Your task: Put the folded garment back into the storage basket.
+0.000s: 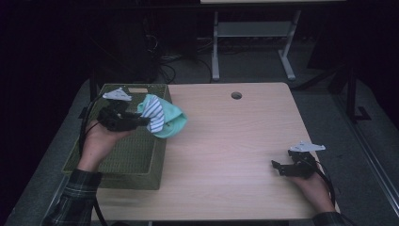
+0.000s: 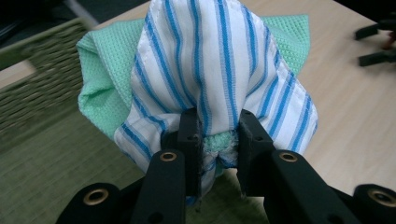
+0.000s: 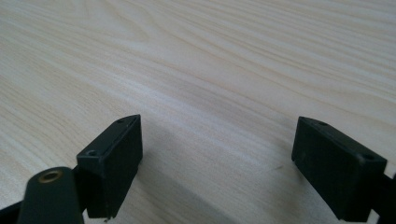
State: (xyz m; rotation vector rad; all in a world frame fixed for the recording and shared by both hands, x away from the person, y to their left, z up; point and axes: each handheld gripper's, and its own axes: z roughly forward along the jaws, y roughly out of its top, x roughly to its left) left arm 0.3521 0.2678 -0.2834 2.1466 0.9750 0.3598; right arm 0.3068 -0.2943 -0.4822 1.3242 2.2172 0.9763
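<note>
Clamping the bunched blue-striped white and mint-green cloths (image 2: 219, 70), left tongs (image 2: 218, 140) should clear the woven olive basket (image 1: 123, 155); right tongs (image 3: 217, 158) gape idle on the tabletop (image 1: 235, 141).

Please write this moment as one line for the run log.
left gripper: shut on cloth bundle, over basket edge | right gripper: open, empty, at table | cloth: striped and green, lifted

The striped cloth (image 2: 224, 65) looks smooth-woven, the green towel (image 2: 100, 70) waffle-textured. The basket (image 1: 136, 150) is rough woven fibre. The table (image 3: 210, 70) is matt, pale wood grain.
</note>
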